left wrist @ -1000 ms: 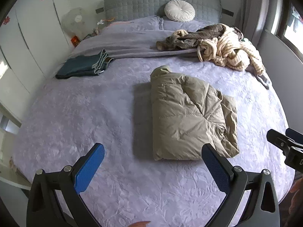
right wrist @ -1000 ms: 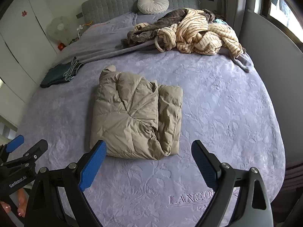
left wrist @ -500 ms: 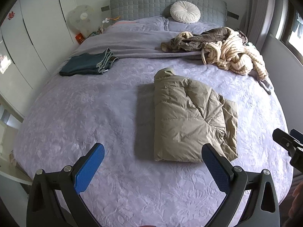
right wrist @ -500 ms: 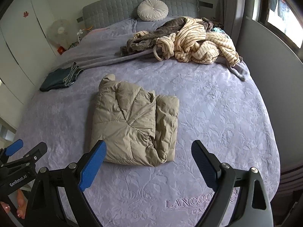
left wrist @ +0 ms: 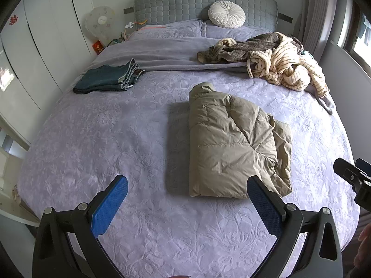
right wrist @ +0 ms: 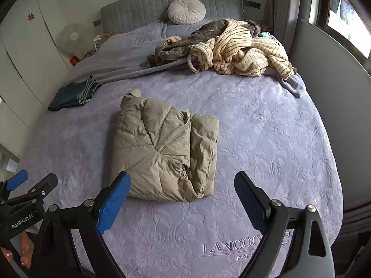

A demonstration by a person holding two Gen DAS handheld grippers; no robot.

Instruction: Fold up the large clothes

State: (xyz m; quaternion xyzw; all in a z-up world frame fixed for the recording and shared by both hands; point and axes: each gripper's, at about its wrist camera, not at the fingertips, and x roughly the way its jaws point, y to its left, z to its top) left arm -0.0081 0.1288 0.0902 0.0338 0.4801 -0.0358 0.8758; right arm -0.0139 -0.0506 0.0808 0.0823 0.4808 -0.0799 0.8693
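1. Jacket (left wrist: 234, 148) lies folded into a compact rectangle mid-bed (left wrist: 104, 139), at about 12 o'clock from both grippers. Collar end points toward the headboard (left wrist: 204, 4), and the thick doubled layers sit along its right edge.
2. Left gripper (left wrist: 187, 205): fingers spread wide, nothing between them, hovering over the near edge of the bed. Its right finger overlaps the jacket's near-right corner in view only; contact not evident.
3. Right gripper (right wrist: 182, 202): likewise spread wide and empty, same height over the near edge. Its left finger sits visually against the jacket's near-left corner; touching or not, cannot tell.
4. Judgement: both tools held clear and apart because the jacket fold looks finished; nothing in either grip suggests a fold in hand.
5. Jeans (left wrist: 109, 80) sit folded at 10 o'clock near the left edge, well apart from the jacket. That reads as the done pile, kept out of the working area.
6. Pile (left wrist: 273, 60) of striped and brown clothes is heaped at 1 o'clock by the pillow (left wrist: 226, 17), unfolded. Likely the remaining stock.
7. Next move probably needs the jacket shifted aside to free the mid-bed space. Risk: puffy fill may spring the fold open if lifted by one edge.
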